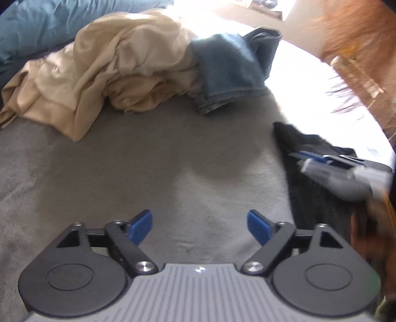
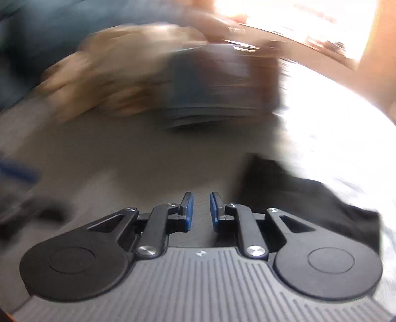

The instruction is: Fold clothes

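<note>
A crumpled beige garment lies at the back of the grey blanket, with folded blue jeans beside it on the right. A dark garment lies at the right. My left gripper is open and empty over bare blanket. My right gripper has its jaws a narrow gap apart with nothing between them; it also shows in the left wrist view above the dark garment. The right wrist view is heavily blurred; it shows the beige garment, the jeans and the dark garment.
A teal bed cover lies at the back left. A bright sunlit patch covers the right of the bed, with its edge and a wooden floor beyond.
</note>
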Available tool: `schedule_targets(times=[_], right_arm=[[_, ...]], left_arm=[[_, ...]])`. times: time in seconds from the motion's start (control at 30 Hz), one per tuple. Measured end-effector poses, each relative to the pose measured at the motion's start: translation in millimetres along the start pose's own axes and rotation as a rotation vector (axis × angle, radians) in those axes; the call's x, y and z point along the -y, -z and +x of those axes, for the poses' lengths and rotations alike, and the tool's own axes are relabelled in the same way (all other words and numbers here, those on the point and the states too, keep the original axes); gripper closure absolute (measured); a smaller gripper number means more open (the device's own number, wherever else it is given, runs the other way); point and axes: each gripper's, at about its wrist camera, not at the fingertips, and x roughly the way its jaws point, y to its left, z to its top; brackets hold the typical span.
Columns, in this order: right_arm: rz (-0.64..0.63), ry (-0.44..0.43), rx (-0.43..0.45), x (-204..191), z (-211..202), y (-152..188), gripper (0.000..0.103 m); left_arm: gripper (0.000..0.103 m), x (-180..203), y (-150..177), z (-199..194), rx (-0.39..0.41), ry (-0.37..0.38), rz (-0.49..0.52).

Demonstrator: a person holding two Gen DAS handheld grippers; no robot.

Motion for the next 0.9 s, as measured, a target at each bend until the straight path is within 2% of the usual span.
schedule_targets(times=[0.03, 0.13, 0.27, 0.3, 0.37, 0.43, 0.5, 0.57, 0.67, 0.7, 0.77, 0.8, 0.87, 0.9], right_arm=[[0.084, 0.052, -0.022, 17, 9, -3, 0.086], [0.213, 0.028, -0.102, 44, 34, 1, 0.086], [0.11, -0.3, 0.006, 10, 4, 4, 0.089], [0.121, -0.302, 0.03, 14, -9, 7, 0.087], [0.22, -0.235, 0.021, 36, -26, 18, 0.087], [0.344, -0.121, 0.009, 70, -51, 43, 0.087], [0.403, 0.0, 0.01, 108, -84, 68, 0.087], [0.449, 0.06, -0.005, 141, -105, 90, 0.085], [0.409, 0.084, -0.104, 174, -109, 124, 0.088], [0.422, 0.123, -0.112, 185, -111, 131, 0.085], [0.461, 0.198, -0.12, 209, -118, 143, 0.085], [0.513, 0.217, -0.096, 221, -129, 148, 0.084], [0.554, 0.188, -0.055, 232, -148, 151, 0.084], [0.516, 0.121, -0.045, 227, -154, 146, 0.083]], left_arm=[[0.009, 1, -1, -4, 0.015, 0.008, 0.007], [0.009, 8, -4, -6, 0.021, 0.014, 0.029], [0.009, 22, -12, 1, 0.009, 0.001, 0.029], [0.009, 25, -14, 3, 0.005, 0.003, 0.027], [0.009, 34, -17, 7, 0.003, 0.013, 0.042], [0.009, 46, -21, 16, -0.003, 0.027, 0.093], [0.009, 61, -21, 27, -0.007, 0.037, 0.167], [0.009, 83, -18, 41, -0.026, 0.047, 0.243], [0.012, 111, -8, 61, -0.074, 0.036, 0.327], [0.015, 118, -5, 66, -0.091, 0.017, 0.349], [0.015, 126, 1, 72, -0.108, -0.012, 0.369], [0.015, 126, 2, 72, -0.106, -0.019, 0.363], [0.015, 127, 4, 70, -0.114, -0.026, 0.346], [0.015, 127, 4, 68, -0.118, -0.032, 0.34]])
